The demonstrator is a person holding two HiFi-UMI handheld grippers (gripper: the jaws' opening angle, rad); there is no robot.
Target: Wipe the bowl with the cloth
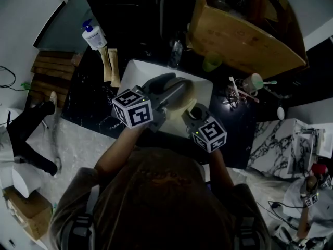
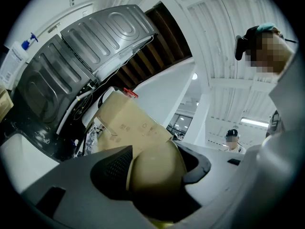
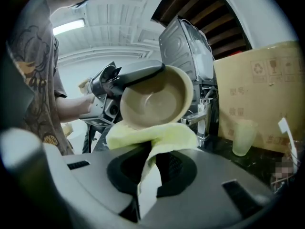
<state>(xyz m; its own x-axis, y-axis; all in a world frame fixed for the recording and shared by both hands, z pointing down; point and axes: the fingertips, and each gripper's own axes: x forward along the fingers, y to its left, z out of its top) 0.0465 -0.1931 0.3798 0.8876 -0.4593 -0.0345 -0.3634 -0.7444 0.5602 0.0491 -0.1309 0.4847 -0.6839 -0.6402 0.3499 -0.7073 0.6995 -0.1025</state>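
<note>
Nearest thing first: the right gripper has its jaws pinched almost together on a fold of the yellow cloth, and the rest of the cloth bunches up above them. The cloth's top edge sits against the lower rim of the beige bowl, touching it as far as I can tell.

The bowl is tipped on its side with the hollow facing the right gripper. It's up in the air over the white sink, not resting on the counter. The left gripper has it clamped by the rim, one jaw inside and one outside.

Behind that, toward the counter's far edge, there's a faucet, a pale green cup and a cardboard box.

Progress-wise, I'd say both pickups are done and the cloth has reached the bowl. The hollow is bare though, so most of the wiping (inside, then the outer wall) looks left to do. I can't tell from here how clean the bowl is.
</note>
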